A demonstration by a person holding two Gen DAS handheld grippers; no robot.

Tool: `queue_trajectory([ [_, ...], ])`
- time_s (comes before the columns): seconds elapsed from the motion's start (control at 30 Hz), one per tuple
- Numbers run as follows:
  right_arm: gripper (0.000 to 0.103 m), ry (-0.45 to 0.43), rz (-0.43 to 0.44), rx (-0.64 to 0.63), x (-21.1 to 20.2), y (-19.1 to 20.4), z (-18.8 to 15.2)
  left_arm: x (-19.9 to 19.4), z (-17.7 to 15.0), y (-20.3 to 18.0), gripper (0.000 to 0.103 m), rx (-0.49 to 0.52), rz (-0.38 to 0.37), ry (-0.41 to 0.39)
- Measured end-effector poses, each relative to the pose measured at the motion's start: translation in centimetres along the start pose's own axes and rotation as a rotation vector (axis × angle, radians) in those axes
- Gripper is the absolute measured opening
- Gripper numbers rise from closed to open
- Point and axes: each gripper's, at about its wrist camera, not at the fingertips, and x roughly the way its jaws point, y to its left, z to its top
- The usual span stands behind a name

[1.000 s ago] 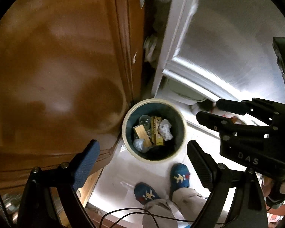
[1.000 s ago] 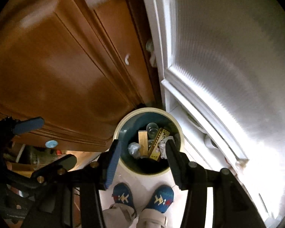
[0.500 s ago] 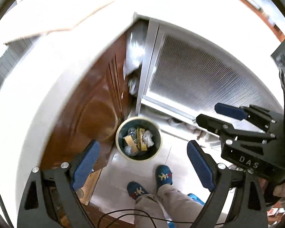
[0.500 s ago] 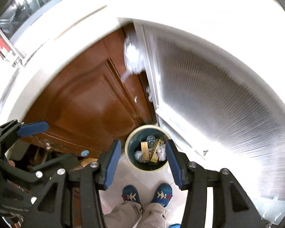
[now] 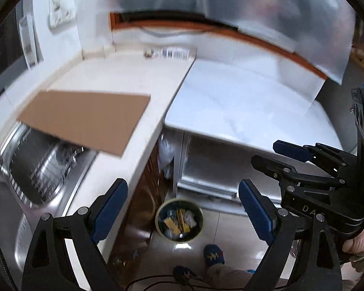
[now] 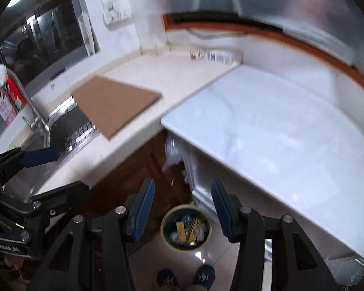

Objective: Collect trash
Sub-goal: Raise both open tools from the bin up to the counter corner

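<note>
A round bin (image 5: 179, 220) (image 6: 186, 228) stands on the floor far below, holding yellow boxes, crumpled paper and a clear cup. My left gripper (image 5: 182, 208) is open and empty, high above the bin at counter height. My right gripper (image 6: 182, 208) is also open with nothing between its blue pads. Each gripper shows in the other's view: the right one (image 5: 279, 155) at the right edge, the left one (image 6: 60, 169) at the left edge. A small packet (image 5: 174, 52) (image 6: 218, 55) lies at the back of the counter.
A brown cardboard sheet (image 5: 85, 121) (image 6: 116, 104) lies on the pale counter (image 5: 133, 77), overhanging a steel sink (image 5: 41, 169). A white appliance top (image 6: 279, 131) sits to the right. A person's blue slippers (image 5: 213, 254) stand by the bin. A wooden cabinet door (image 6: 133, 169) is below the counter.
Both grippers have risen from just above the bin to above counter height and tilted up. The counter, sink and cardboard have come into view, and the bin looks much smaller.
</note>
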Motion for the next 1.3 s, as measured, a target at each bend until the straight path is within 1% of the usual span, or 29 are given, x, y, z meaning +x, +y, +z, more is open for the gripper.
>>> queue_trajectory([
  [0.17,0.049,-0.094,-0.025,-0.032,-2.7,0.9,2.5,-2.1,2.3,-0.3,0.092,0.033,-0.007,-0.077],
  [0.23,0.049,-0.119,-0.038,-0.052,-3.4,1.2,3.6,-2.8,2.9,-0.4,0.092,0.043,-0.009,-0.1],
  [0.4,0.049,-0.169,-0.061,-0.091,-4.1,1.6,6.6,-4.1,5.7,-0.4,0.092,0.062,0.001,-0.157],
  [0.53,0.049,-0.187,-0.079,-0.12,-3.3,1.1,9.2,-3.8,8.4,0.1,0.092,0.059,0.023,-0.191],
  [0.67,0.049,-0.193,-0.085,-0.167,-0.7,-0.3,12.1,-2.5,11.7,0.8,0.092,0.05,0.063,-0.205],
  [0.8,0.049,-0.181,-0.067,-0.204,3.2,-2.6,15.7,0.9,16.0,2.2,0.092,0.022,0.11,-0.165],
  [0.9,0.049,-0.168,-0.041,-0.213,6.8,-4.8,18.6,4.4,19.2,3.3,0.092,-0.011,0.113,-0.123],
  [1.07,0.049,-0.106,-0.001,-0.213,15.0,-9.2,23.6,12.0,25.1,4.9,0.092,-0.034,0.144,-0.071],
  [1.17,0.049,-0.07,0.038,-0.214,20.3,-11.5,26.2,16.7,28.1,6.0,0.092,-0.056,0.147,-0.045],
  [1.23,0.049,-0.048,0.049,-0.229,23.5,-12.6,27.7,19.7,29.7,6.7,0.091,-0.076,0.152,-0.025],
  [1.3,0.049,-0.032,0.054,-0.251,25.9,-13.2,28.5,22.3,30.6,7.3,0.09,-0.092,0.153,-0.012],
])
